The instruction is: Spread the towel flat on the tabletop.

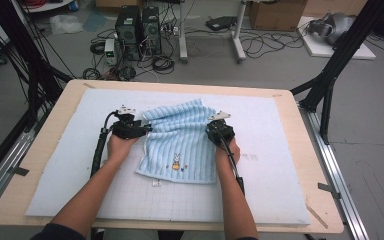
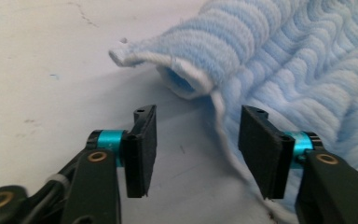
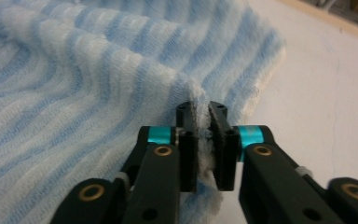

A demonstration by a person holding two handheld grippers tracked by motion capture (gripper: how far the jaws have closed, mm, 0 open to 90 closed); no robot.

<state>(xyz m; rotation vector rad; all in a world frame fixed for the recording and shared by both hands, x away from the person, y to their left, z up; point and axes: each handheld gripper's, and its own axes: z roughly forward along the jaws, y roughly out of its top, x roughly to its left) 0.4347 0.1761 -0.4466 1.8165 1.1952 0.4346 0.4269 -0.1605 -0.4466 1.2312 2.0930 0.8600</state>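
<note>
A light blue ribbed towel (image 1: 180, 142) with a small embroidered figure lies rumpled in the middle of the white mat (image 1: 65, 165). My left gripper (image 1: 144, 128) sits at the towel's left edge. In the left gripper view its jaws stand apart, and the towel's white hem (image 2: 223, 126) runs through the gap without being pressed; a curled corner (image 2: 186, 77) lies just beyond. My right gripper (image 1: 211, 131) is at the towel's right edge. In the right gripper view my right gripper (image 3: 204, 140) pinches a fold of the towel (image 3: 98, 93) between its pads.
The mat covers a wooden table (image 1: 310, 165). A small white tag (image 1: 156, 183) lies on the mat below the towel. Black frame posts (image 1: 330, 80) stand at the right, and computers (image 1: 137, 27) and cables sit on the floor beyond the table.
</note>
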